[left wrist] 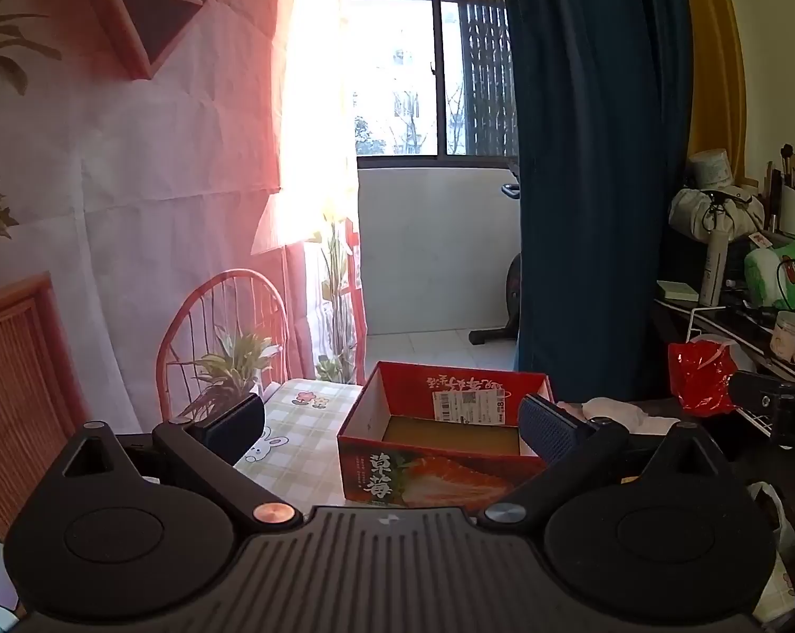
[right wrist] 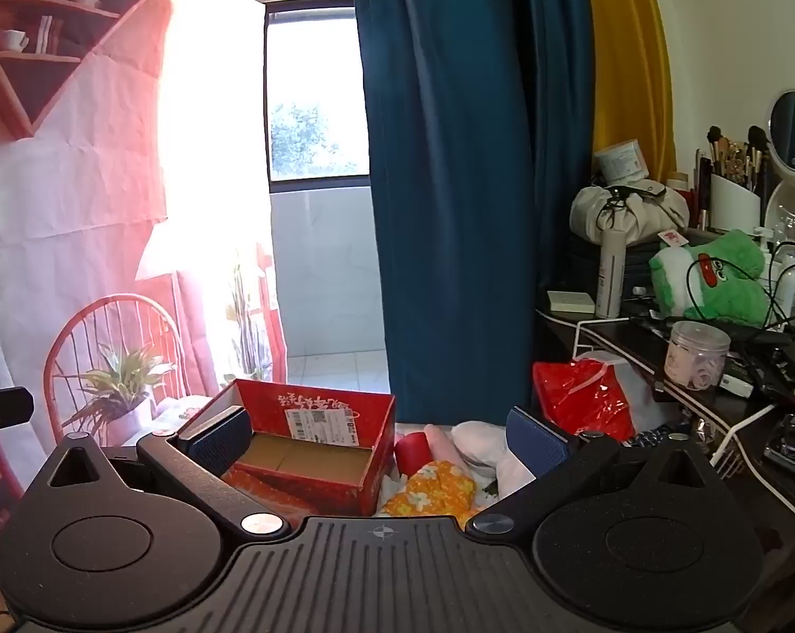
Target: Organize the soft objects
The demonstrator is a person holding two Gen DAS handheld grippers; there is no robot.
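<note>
Daylight is coming through a window behind a dark blue curtain (right wrist: pixel 450 184), and a checked tablecloth (left wrist: pixel 291 448) printed with a rabbit and flowers is being used as the work surface.

Left gripper (left wrist: pixel 392 422): jaws are being held wide apart, nothing between the pads. A red cardboard box (left wrist: pixel 439 443) is sitting just ahead of it, open-topped, its brown floor bare.

Right gripper (right wrist: pixel 379 438): jaws are likewise spread, nothing being gripped. The same box is lying ahead and to its left. Soft objects are heaped just ahead, beside the box's right wall: a yellow floral cloth (right wrist: pixel 434 490) nearest, a red roll (right wrist: pixel 413 451) behind it, a white plush piece (right wrist: pixel 481 448) toward the right finger.

Step judged in hand: first pick, nothing yet boxed. The yellow floral cloth is probably best taken by the right gripper, closed on a bunched fold rather than a flat layer, since limp fabric is likely to slip or trail. The box could be steadied by the left gripper if it slides.

Writing: large characters "草莓" are being shown on the box's near face beside a strawberry picture. A white shipping label (right wrist: pixel 323 424) with a code square is stuck inside the far wall; its print is too small to read.
</note>
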